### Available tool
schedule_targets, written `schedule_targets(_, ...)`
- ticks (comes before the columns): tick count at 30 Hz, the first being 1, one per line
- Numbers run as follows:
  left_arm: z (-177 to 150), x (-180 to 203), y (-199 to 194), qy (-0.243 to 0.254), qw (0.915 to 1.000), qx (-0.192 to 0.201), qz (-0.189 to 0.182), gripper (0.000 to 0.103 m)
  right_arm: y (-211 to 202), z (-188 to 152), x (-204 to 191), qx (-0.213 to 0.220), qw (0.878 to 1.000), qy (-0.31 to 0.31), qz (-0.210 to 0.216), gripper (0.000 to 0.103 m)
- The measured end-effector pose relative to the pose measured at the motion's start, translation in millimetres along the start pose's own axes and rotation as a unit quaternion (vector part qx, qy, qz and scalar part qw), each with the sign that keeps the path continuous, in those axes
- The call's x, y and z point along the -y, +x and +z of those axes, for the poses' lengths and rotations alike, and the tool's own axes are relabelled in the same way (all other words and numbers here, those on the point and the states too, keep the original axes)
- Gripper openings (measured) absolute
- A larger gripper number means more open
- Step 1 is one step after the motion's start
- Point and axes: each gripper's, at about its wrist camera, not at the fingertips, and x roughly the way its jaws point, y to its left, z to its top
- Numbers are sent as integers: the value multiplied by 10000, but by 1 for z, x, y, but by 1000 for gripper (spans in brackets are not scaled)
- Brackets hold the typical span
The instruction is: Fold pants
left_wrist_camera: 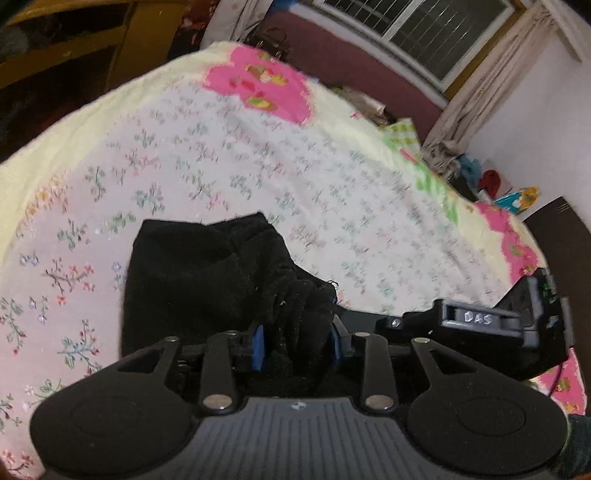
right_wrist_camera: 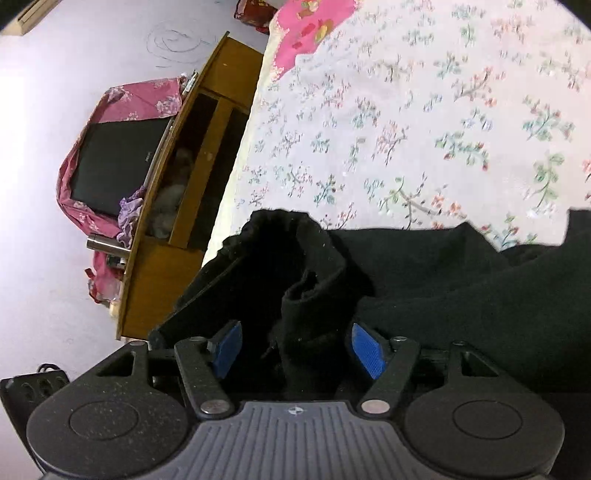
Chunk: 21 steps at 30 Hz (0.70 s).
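In the left wrist view, the floral bedsheet (left_wrist_camera: 258, 158) covered the bed from nine o'clock across to three o'clock, with a pink patterned patch (left_wrist_camera: 258, 85) at twelve o'clock. The black pants (left_wrist_camera: 192, 273) lay bunched on the sheet just below centre, running down toward six o'clock. The left gripper (left_wrist_camera: 297, 347) was closed narrowly on a gathered fold of the pants, its blue pads (left_wrist_camera: 258, 349) pressing the cloth from both sides. At four o'clock the other gripper's black body (left_wrist_camera: 480, 325) showed, marked with white lettering, close beside the fold. A barred window (left_wrist_camera: 424, 33) and a pale curtain (left_wrist_camera: 480, 92) stood at one o'clock.

In the right wrist view, a wooden cabinet (right_wrist_camera: 207, 184) stood at nine to ten o'clock, with a dark screen (right_wrist_camera: 118, 158) draped in pink cloth beside it. The same flowered sheet filled twelve to three o'clock. The pants (right_wrist_camera: 461, 288) spread from centre out to four o'clock, with a rolled, open-ended fold standing up at the middle. The right gripper (right_wrist_camera: 295, 349) stood wide: its blue pads (right_wrist_camera: 369, 350) were set apart from the cloth, which rose between them without being pressed.
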Motion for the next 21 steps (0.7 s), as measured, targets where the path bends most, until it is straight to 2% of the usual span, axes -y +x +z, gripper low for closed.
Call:
schedule_targets(4, -9, 12, 22, 497, 9983, -231, 198, 45, 7, 1, 5, 82, 9998, 193, 60, 62)
schedule_targets(7, -17, 23, 31, 867, 9951, -331, 331, 48, 5, 7, 10, 88, 9986, 429, 283, 63)
schedule_targets(9, -20, 27, 33, 991, 9936, -380, 394, 50, 0, 6, 12, 94, 9980, 455, 434, 65)
schedule_targets(10, -20, 29, 36, 1043, 9926, -423, 445, 51, 1, 6, 10, 111, 9980, 406, 467, 70)
schedule_targets(11, -20, 33, 39, 1135, 9912, -425, 523, 51, 6, 8, 3, 94, 9984, 329, 447, 77)
schedule_targets(15, -27, 58, 49, 1849, 9770, -411, 977, 53, 25, 16, -27, -227, 9988, -417, 129, 79)
schedule_targets(16, -28, 62, 51, 1970, 9739, -428, 1040, 56, 27, 17, -30, -289, 9977, -608, 52, 82)
schedule_targets(19, -30, 68, 52, 2005, 9739, -427, 975, 64, 39, 20, -42, -516, 9916, -1164, -206, 84)
schedule_targets(21, -29, 66, 52, 1960, 9739, -495, 1030, 64, 48, 20, -50, -761, 9848, -1517, -380, 82)
